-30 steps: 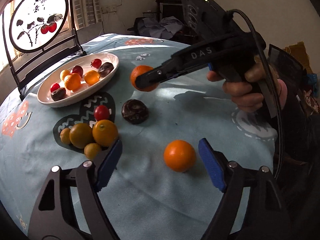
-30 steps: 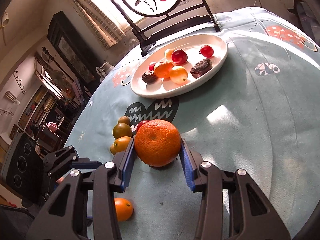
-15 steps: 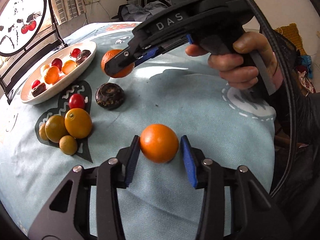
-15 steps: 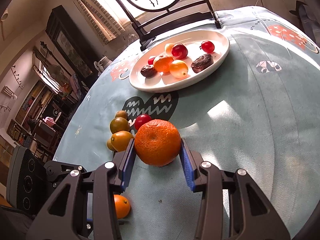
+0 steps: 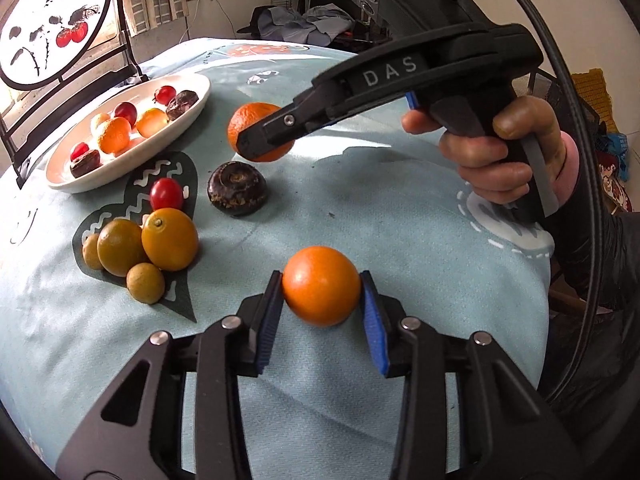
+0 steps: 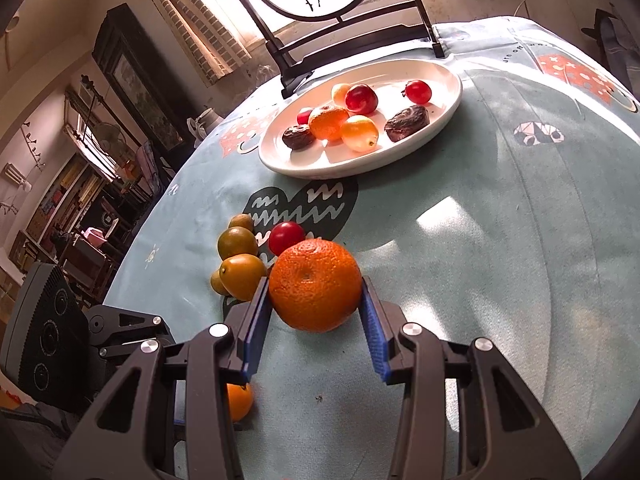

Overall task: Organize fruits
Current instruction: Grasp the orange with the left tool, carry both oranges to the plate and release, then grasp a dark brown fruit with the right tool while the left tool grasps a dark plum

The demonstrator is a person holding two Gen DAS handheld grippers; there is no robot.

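Orange fruit fills both tools: nearest, the left tool (image 5: 322,304) is closing on a smooth orange (image 5: 321,285) resting on the table (image 5: 400,216); the right tool (image 6: 316,316) grips a mandarin (image 6: 315,285) aloft. Beyond, six loose fruits remain: four kumquats (image 5: 170,239), one cherry tomato (image 5: 166,194), one dark fruit (image 5: 237,188). Farthest left, the plate (image 6: 448,110) already holds eight pieces, so roughly half appears done.

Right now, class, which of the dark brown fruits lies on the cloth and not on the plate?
The large dark fruit beside the red tomato; the others sit on the white plate.
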